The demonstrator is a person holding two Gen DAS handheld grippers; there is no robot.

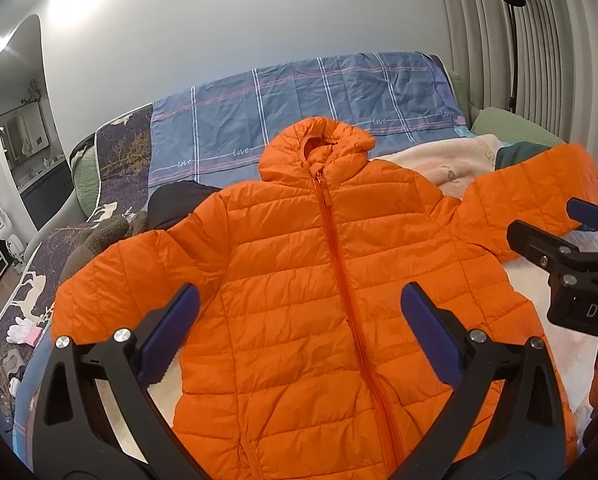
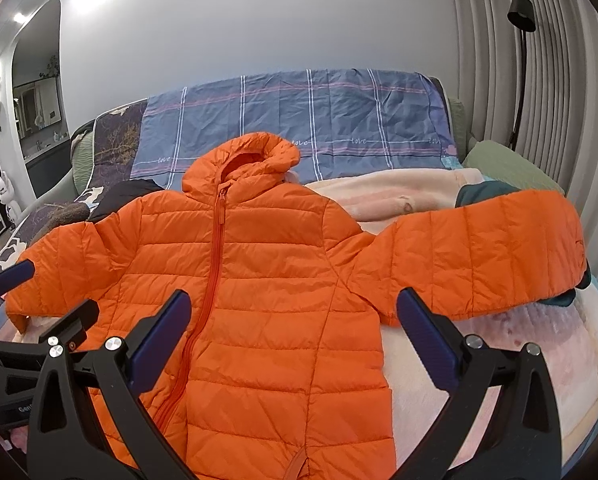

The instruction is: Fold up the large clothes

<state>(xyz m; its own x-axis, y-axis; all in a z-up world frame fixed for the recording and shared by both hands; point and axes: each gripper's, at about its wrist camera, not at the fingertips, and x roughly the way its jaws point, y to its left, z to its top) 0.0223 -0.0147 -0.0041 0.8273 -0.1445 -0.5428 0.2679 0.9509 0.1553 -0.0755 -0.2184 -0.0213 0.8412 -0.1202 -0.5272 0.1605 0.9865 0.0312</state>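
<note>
Lying zipped, front up on pink blanket (image 2: 499, 344): orange jacket (image 1: 299, 272), hood at 12 o'clock. Left gripper (image 1: 299, 336) spread wide, empty; right gripper (image 2: 295, 340) likewise, hovering above.

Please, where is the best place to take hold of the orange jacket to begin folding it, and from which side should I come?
Probably take the right sleeve near its cuff, coming from above with the right gripper. The jacket lies flat, zipped, front up, and that sleeve stretches straight out sideways, so its end is free to pinch and carry across the chest.
</note>
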